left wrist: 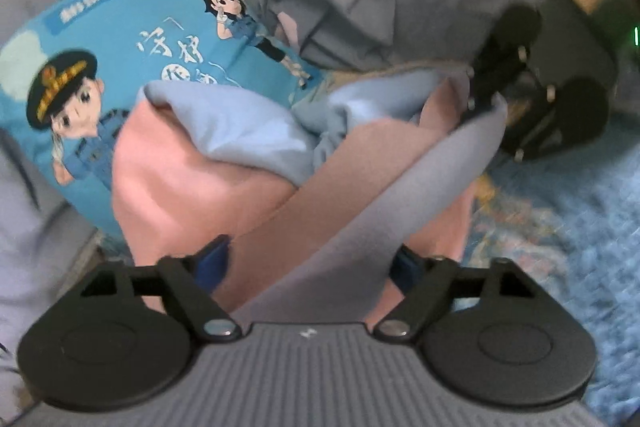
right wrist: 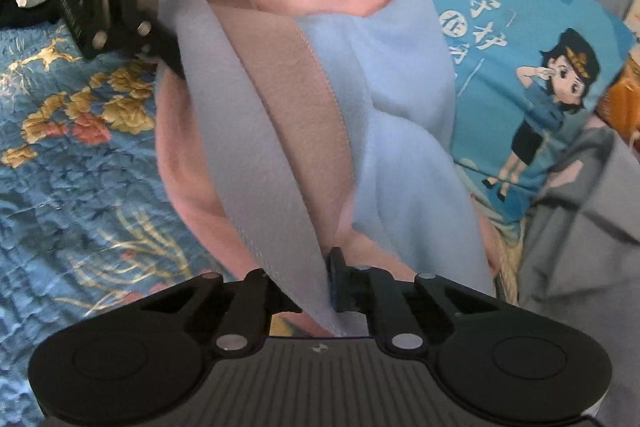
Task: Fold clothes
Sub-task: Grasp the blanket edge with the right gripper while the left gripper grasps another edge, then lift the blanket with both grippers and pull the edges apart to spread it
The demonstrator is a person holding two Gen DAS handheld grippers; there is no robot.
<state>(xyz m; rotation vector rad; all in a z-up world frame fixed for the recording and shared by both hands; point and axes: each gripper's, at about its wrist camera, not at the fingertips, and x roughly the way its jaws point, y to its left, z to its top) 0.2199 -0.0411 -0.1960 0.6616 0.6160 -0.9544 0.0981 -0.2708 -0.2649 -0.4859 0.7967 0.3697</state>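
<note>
The pink and pale-blue garment (right wrist: 280,131) lies bunched on the blue patterned bedspread (right wrist: 72,155), against a cartoon-printed cushion (right wrist: 520,39). The right tongs (right wrist: 326,291) pinch its grey-blue edge; the left tongs (left wrist: 312,263) stand wide, cloth between, pads apart.

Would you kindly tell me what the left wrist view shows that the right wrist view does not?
Only the left wrist view: the left tongs open around the pink-and-blue garment.
Only the right wrist view: the right tongs shut on the garment's blue edge, and gold flowers on the blue quilt.
Both: the garment, the blue cartoon pillow and grey clothes.
</note>
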